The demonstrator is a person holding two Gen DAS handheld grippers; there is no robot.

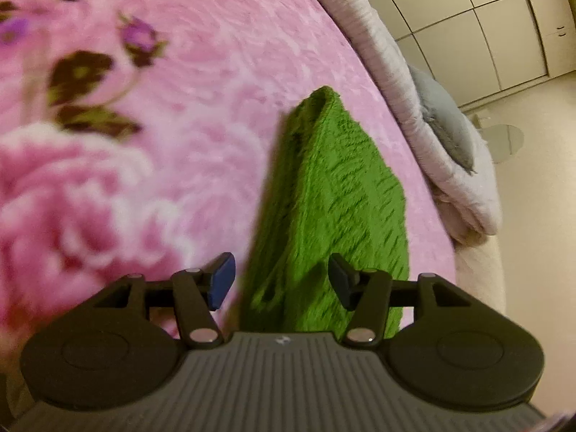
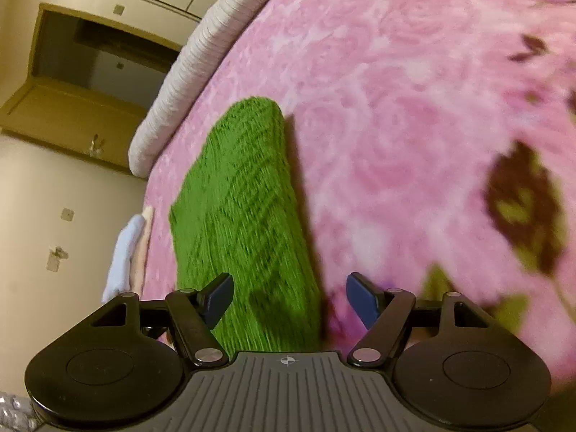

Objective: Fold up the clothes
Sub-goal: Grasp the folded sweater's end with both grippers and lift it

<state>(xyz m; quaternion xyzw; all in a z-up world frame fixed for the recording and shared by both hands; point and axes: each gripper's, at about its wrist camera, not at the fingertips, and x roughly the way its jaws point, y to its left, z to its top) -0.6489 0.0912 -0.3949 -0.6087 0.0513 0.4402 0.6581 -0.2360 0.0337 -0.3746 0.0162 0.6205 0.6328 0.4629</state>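
A green knitted garment (image 1: pixel 334 194) lies folded into a long narrow strip on a pink flowered blanket (image 1: pixel 172 115). In the left wrist view my left gripper (image 1: pixel 280 280) is open, its jaws spread over the near end of the strip. The strip also shows in the right wrist view (image 2: pixel 244 208). My right gripper (image 2: pixel 289 298) is open over the near end of it, with the strip's right edge between the jaws. Neither gripper holds anything. The near end of the garment is hidden under both gripper bodies.
A pale ribbed bolster (image 1: pixel 388 57) runs along the bed's edge, with a grey-blue cushion (image 1: pixel 442 122) on it. Beyond lie a tiled floor and white cupboards (image 1: pixel 504 28). A wooden cabinet (image 2: pixel 82 72) and light folded cloths (image 2: pixel 126 255) show beside the bed in the right wrist view.
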